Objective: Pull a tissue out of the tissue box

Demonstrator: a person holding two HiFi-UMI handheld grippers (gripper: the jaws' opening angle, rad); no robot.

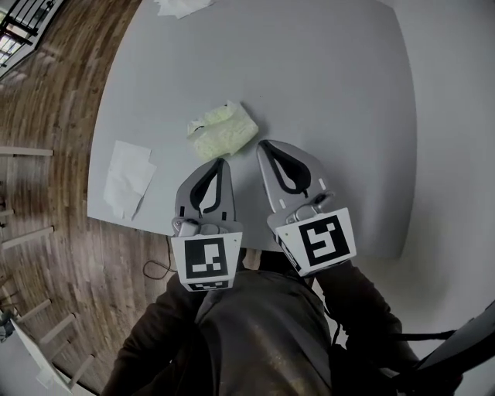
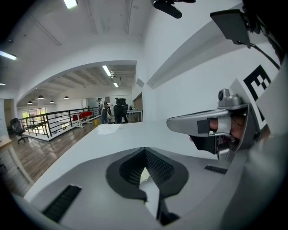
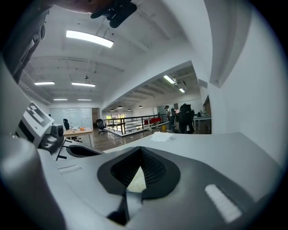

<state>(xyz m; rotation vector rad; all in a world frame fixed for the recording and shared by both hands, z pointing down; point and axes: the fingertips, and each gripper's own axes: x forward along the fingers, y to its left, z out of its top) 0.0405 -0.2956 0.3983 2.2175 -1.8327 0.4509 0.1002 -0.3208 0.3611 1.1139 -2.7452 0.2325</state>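
Note:
The tissue box point(image 1: 222, 129) is a soft, pale yellow-green pack lying on the grey table point(image 1: 332, 85), just beyond both grippers. My left gripper point(image 1: 221, 161) points at its near side with jaws together and nothing between them. My right gripper point(image 1: 264, 144) sits beside it, tip just right of the pack's near corner, also shut and empty. In the left gripper view the jaws point(image 2: 145, 149) meet at the tip, with the right gripper point(image 2: 211, 130) alongside. The right gripper view shows its shut jaws point(image 3: 141, 149) and a pale yellow patch of the pack point(image 3: 136, 179) through the gap.
A loose white tissue point(image 1: 128, 178) lies near the table's left edge, and another white sheet point(image 1: 182, 6) at the far edge. Wooden floor point(image 1: 54, 116) lies left of the table, a white wall point(image 1: 456, 155) on the right. People and a black railing point(image 2: 54, 121) stand far off.

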